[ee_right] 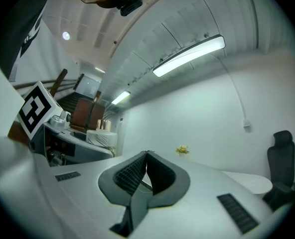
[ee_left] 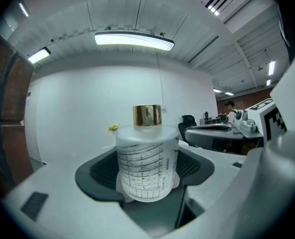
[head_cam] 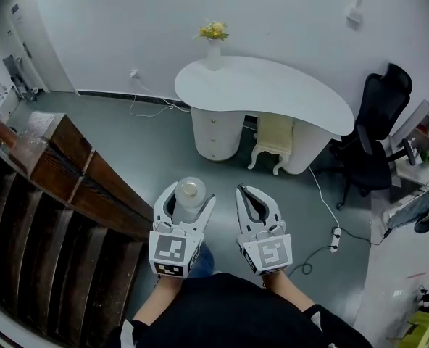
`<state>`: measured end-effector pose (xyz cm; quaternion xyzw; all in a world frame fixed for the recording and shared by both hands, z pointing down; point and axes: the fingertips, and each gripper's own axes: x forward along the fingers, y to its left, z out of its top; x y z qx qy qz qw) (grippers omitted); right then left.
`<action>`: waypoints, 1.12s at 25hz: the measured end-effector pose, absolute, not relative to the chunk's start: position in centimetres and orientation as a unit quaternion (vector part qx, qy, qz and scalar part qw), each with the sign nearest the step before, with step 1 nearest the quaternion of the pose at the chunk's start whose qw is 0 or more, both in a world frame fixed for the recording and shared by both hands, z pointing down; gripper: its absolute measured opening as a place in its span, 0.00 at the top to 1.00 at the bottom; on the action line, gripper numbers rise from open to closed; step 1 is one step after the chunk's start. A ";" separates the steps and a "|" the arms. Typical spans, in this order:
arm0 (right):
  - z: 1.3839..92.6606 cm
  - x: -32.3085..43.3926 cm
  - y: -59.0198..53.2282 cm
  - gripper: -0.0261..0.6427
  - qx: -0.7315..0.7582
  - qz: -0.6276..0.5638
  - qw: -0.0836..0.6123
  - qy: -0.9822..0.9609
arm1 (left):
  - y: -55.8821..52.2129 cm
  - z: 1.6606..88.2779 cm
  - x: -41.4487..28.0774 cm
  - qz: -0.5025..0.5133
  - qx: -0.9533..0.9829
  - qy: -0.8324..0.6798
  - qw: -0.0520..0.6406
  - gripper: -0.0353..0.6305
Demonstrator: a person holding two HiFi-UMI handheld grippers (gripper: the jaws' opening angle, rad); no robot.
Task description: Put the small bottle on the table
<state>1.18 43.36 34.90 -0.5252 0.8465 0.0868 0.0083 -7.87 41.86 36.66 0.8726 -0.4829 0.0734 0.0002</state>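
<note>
Carrying the small bottle [ee_left: 146, 158] clamped in our left gripper [head_cam: 188, 199], right gripper [head_cam: 249, 193] closed on nothing, we judge reaching the table [head_cam: 272, 93] ahead comes next.

The person wears a black top [head_cam: 229, 310], perhaps white-trimmed at its sleeve [head_cam: 127, 332]. Just ahead of the top, the left gripper [head_cam: 188, 194] and right gripper [head_cam: 247, 192] are white shells with dark ribbed pads [ee_right: 130, 176]. Each carries a cube [head_cam: 175, 252] with black square markers.

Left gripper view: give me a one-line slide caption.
Left gripper holds the frosted, gold-capped small bottle upright between its jaws, white wall behind.
</note>
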 end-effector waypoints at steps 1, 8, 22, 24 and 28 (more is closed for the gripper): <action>35.0 1.3 42.8 0.93 -0.526 0.086 0.008 0.846 | 41.3 36.8 -7.8 0.073 0.873 -0.482 -0.001 0.45; 36.1 1.3 37.6 0.93 -0.529 0.083 -0.001 0.845 | 35.5 37.7 -7.6 0.074 0.877 -0.475 0.004 0.45; 36.3 2.2 20.3 0.93 -0.563 0.082 -0.006 0.823 | 18.6 38.1 -7.1 0.073 0.890 -0.450 -0.018 0.45; 36.4 2.2 18.5 0.93 -0.566 0.080 -0.006 0.821 | 16.9 38.4 -6.8 0.074 0.894 -0.443 -0.011 0.45; 36.7 2.5 15.8 0.93 -0.572 0.077 -0.006 0.817 | 14.5 38.9 -6.4 0.080 0.897 -0.436 -0.001 0.45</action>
